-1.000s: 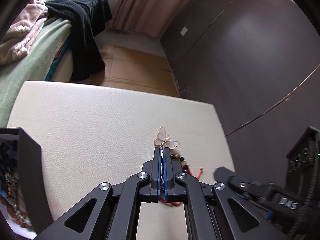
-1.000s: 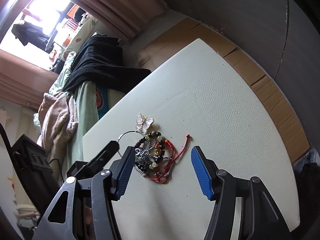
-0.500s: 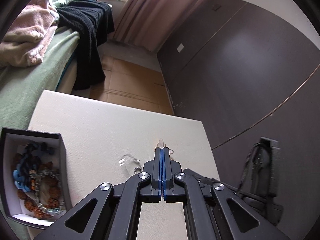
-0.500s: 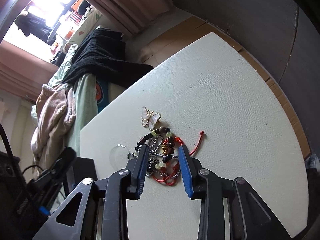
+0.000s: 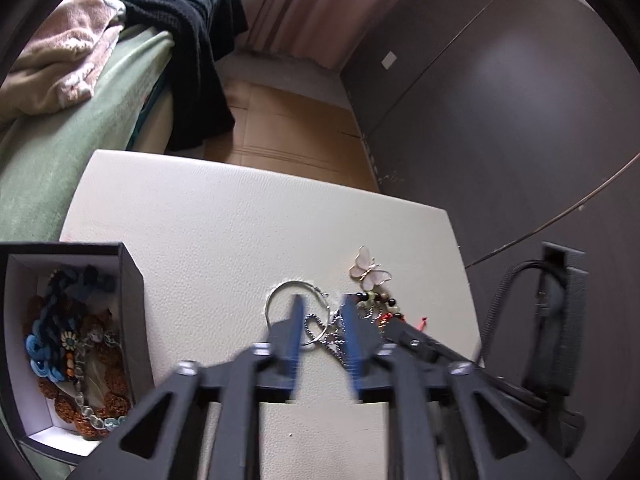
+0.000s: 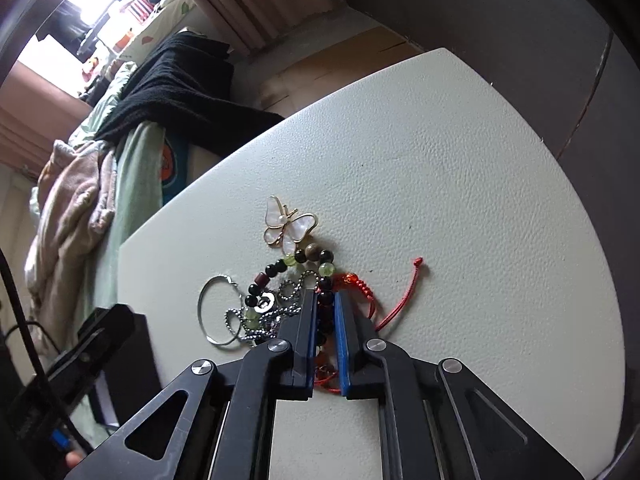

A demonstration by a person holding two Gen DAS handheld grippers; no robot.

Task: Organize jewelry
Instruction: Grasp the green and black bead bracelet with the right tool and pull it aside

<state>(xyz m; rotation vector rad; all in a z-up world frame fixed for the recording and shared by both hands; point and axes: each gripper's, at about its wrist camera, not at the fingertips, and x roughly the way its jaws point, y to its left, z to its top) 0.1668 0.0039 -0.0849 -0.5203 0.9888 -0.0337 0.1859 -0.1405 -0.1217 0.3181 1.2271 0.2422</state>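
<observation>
Your jewelry pile (image 6: pixel 298 296) lies on the white table (image 6: pixel 460 208), toward the side where the box stands and well back from the far edge. Bare tabletop stretches beyond the pile and off to its right as your right camera sees it; the brown floor (image 5: pixel 296 136) and dark wall panels (image 5: pixel 500 100) lie past that edge.

Only your left camera shows inside the dark box (image 5: pixel 130 280) at the table's left side: beads and blue cord already fill it. Only your right camera shows the pile plainly: a butterfly brooch (image 6: pixel 289 226) at its far end, a silver hoop (image 6: pixel 218 310) on the box side, ball chain (image 6: pixel 256 318) and a red cord (image 6: pixel 394 300) trailing away to the right.

Your right gripper (image 6: pixel 325 312) reaches low over the table, its blue pads nearly together, pinching the dark bead bracelet (image 6: pixel 325 300) between them. Your left gripper (image 5: pixel 322 316) sits just above the table with its fingers spread, blurred, straddling the hoop's edge and the chain without holding either.
</observation>
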